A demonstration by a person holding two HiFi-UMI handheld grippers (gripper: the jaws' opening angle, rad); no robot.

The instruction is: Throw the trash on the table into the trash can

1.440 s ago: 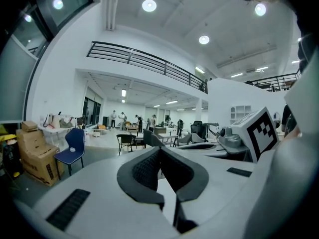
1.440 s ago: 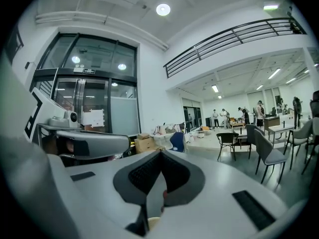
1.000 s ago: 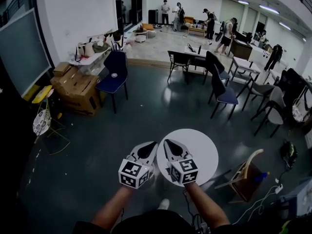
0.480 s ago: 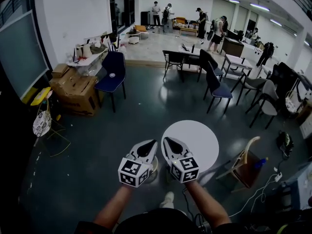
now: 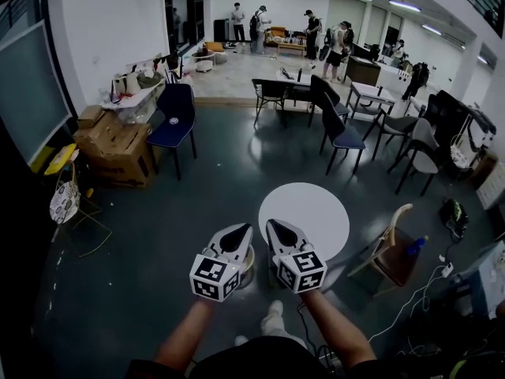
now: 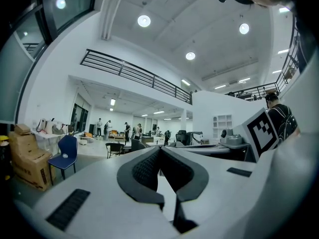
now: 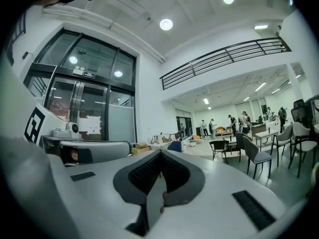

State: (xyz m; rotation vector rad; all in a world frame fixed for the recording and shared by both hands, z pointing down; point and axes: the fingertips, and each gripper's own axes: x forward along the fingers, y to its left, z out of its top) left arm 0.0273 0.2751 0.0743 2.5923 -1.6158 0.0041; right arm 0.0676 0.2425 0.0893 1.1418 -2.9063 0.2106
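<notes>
We hold both grippers side by side in the lower centre of the head view, pointing toward the top of the frame. The left gripper [image 5: 243,231] has its jaws together with nothing between them, and the right gripper [image 5: 274,227] is the same. The round white table [image 5: 316,204] lies just above and to the right of the right gripper, so this gripper is the nearer one. We see no trash on its top. A pale round thing [image 5: 248,264] on the floor, partly behind the left gripper, may be the trash can; we cannot tell.
</notes>
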